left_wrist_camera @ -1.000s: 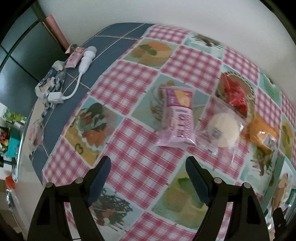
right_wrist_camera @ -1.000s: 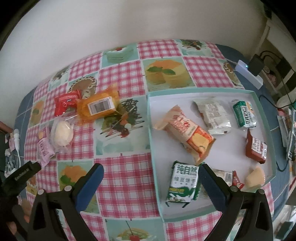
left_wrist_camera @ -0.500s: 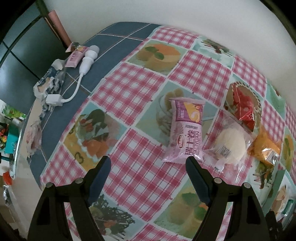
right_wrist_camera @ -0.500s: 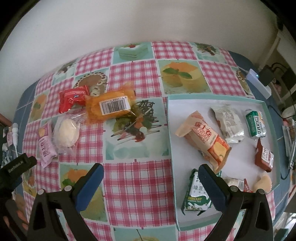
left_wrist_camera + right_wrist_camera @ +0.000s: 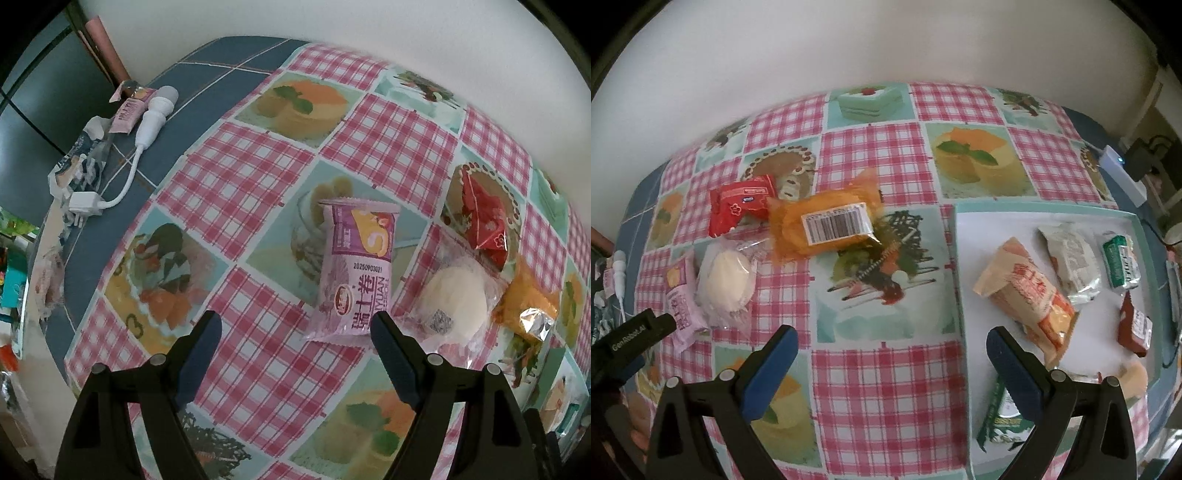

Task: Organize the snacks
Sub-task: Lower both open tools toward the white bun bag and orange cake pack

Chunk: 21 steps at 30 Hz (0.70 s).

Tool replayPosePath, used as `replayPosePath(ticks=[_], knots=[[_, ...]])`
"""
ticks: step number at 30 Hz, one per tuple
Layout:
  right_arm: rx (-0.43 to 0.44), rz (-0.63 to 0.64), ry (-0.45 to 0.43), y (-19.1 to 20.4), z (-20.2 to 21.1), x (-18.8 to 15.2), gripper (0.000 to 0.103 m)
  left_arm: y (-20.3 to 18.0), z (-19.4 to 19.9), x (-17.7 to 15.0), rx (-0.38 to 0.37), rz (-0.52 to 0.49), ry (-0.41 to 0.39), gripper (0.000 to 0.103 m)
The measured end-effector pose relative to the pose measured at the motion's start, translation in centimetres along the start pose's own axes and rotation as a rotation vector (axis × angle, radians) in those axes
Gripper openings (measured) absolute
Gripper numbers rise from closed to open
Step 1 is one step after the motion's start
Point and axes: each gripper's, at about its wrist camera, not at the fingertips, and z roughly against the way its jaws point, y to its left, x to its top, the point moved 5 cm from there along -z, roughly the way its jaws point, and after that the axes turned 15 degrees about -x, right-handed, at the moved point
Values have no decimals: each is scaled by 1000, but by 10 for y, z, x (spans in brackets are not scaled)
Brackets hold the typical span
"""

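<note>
My left gripper [image 5: 291,328] is spread wide and empty, hovering just short of the purple snack pack [image 5: 356,269], which lies flat on the checked tablecloth [image 5: 251,206] at the left end of the loose cluster. Its near crimped end sits just beside my right finger, not yet between the two. My right gripper [image 5: 888,345] is also wide open with nothing in it, over bare cloth between the loose snacks and the tray [image 5: 958,280].

Handling, my guess — the pack is light, a soft puffy film pillow with cake inside, slick and crushable. I'd pinch across the short width mid-body, gently, or grab a crimped seal.

Long axis runs away from the left camera, printed top pointing to the far side and tilted slightly right; so I need to shift right to centre it.

The clear-wrapped round bun [image 5: 456,301] touches its right edge — easy to snag. The red pack [image 5: 484,221] and the orange pack [image 5: 524,302] lie beyond.
</note>
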Motion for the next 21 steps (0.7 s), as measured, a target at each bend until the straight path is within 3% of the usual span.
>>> replayPosePath(ticks=[11,21], knots=[[22,29,-11,25,-16,6,103,-5,-19,13,-9,-3,8,83],[69,47,-37,40,-31,20,103,-18,-42,19,-74,-25,41,83]])
